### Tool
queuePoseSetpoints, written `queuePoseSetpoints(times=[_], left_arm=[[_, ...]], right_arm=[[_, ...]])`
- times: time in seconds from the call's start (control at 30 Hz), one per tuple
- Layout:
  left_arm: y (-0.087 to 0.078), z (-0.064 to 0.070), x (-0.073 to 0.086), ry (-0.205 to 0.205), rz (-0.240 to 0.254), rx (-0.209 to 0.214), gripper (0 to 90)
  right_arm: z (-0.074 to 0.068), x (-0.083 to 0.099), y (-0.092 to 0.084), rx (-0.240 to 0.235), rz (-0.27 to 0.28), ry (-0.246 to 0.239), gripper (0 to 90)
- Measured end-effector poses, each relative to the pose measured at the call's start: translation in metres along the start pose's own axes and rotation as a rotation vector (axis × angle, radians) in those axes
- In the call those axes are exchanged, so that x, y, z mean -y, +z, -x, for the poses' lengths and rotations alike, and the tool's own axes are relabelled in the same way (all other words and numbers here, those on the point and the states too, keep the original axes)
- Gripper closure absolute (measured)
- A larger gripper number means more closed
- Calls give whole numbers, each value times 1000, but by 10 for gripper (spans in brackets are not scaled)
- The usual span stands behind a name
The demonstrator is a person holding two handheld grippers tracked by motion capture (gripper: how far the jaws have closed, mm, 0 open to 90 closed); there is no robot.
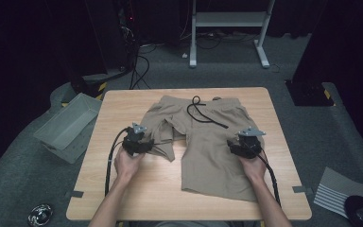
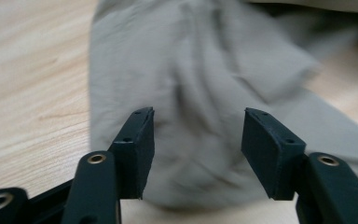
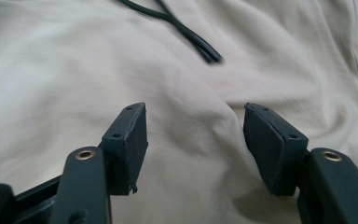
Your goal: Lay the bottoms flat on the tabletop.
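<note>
A pair of tan shorts (image 1: 208, 142) lies spread on the wooden table (image 1: 123, 198), waistband at the far edge with a black drawstring (image 1: 202, 113) looped across it, one leg lying long toward the person and the other bunched up on the left. The left gripper (image 1: 144, 142) sits at the hem of the bunched leg, its jaws apart with the cloth beyond them and nothing pinched. The right gripper (image 1: 238, 145) hovers over the right side of the shorts, its jaws also spread wide above the fabric, gripping nothing
</note>
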State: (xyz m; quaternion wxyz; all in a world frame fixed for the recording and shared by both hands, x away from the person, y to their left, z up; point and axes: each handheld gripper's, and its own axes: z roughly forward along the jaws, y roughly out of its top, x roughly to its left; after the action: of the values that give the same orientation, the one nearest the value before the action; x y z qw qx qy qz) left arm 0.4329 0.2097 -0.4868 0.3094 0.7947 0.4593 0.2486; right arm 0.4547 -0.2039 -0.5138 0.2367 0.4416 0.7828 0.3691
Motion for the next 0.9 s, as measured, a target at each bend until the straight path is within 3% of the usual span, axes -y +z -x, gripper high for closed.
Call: queuePoseSetpoints(times=[0.07,0.13,0.23,0.3,0.4,0.5,0.57,0.7,0.83,0.9], left_arm=[[-6,7,0,32,27,19,426],[-3,12,-3,28,40,44,419],[14,18,-9,35,-16,41,419],[27,21,-11,44,-59,14,457],[38,21,-11,49,-82,0,625],[42,19,-9,41,-105,25,823],[38,19,-9,50,-108,37,897],[22,22,-11,66,-85,73,900],[2,25,-8,40,-19,136,900],[-7,30,-4,45,-9,174,900]], right_arm=[[-9,0,-11,-26,12,-44,406],[-15,1,-18,-55,17,-74,408],[-22,4,-23,-53,14,-117,412],[-24,7,-27,-60,31,-110,418],[-24,10,-27,-71,28,-113,419],[-22,16,-17,-62,-7,-122,421],[-22,19,-10,-40,-51,-129,409],[-28,18,-8,-10,-53,-177,402],[-26,18,-8,-20,-57,-161,396],[-25,18,-8,-27,-60,-153,394]])
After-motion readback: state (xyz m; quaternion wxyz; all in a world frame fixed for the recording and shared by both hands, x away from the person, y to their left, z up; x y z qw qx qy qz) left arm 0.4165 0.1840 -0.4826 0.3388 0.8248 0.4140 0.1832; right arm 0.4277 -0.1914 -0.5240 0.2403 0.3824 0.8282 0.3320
